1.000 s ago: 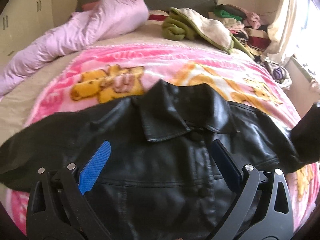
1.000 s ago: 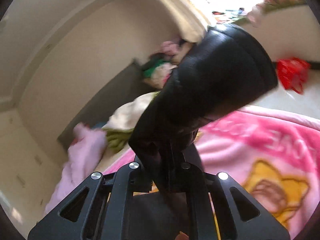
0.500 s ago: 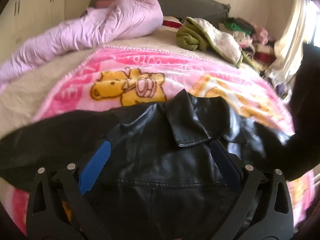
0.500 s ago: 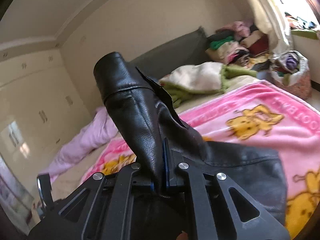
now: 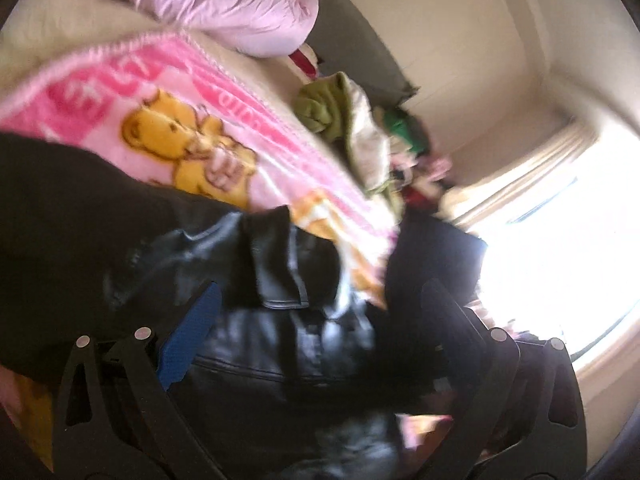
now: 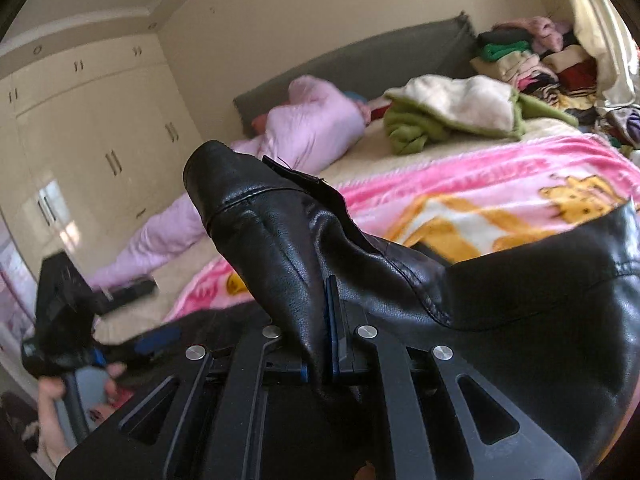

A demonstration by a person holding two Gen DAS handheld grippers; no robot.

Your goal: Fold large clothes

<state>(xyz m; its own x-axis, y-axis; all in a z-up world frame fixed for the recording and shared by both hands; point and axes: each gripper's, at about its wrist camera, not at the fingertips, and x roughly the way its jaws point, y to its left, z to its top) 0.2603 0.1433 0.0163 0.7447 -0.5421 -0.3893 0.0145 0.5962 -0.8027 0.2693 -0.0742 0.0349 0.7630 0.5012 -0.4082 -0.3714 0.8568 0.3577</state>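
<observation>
A black leather jacket (image 5: 280, 344) lies front up on the pink bear blanket (image 5: 168, 120), its collar toward the headboard. My left gripper (image 5: 320, 312) hovers over the jacket's chest, jaws wide apart, nothing between them. In the right wrist view my right gripper (image 6: 326, 312) is shut on the jacket's sleeve (image 6: 272, 232); the cuff stands up past the fingertips and the sleeve trails right to the jacket's body (image 6: 540, 312). The left gripper (image 6: 72, 320) and the hand holding it show at the lower left there.
A pink quilted garment (image 6: 304, 128) lies across the far side of the bed. A green and cream garment (image 6: 452, 112) sits near the headboard, beside a heap of clothes (image 6: 532, 60) at the window corner. Wardrobes (image 6: 92, 140) line the left wall.
My right gripper has swung the sleeve from the window side across toward the middle of the bed. The left gripper's view has rolled and shifted right, still open over the jacket.
</observation>
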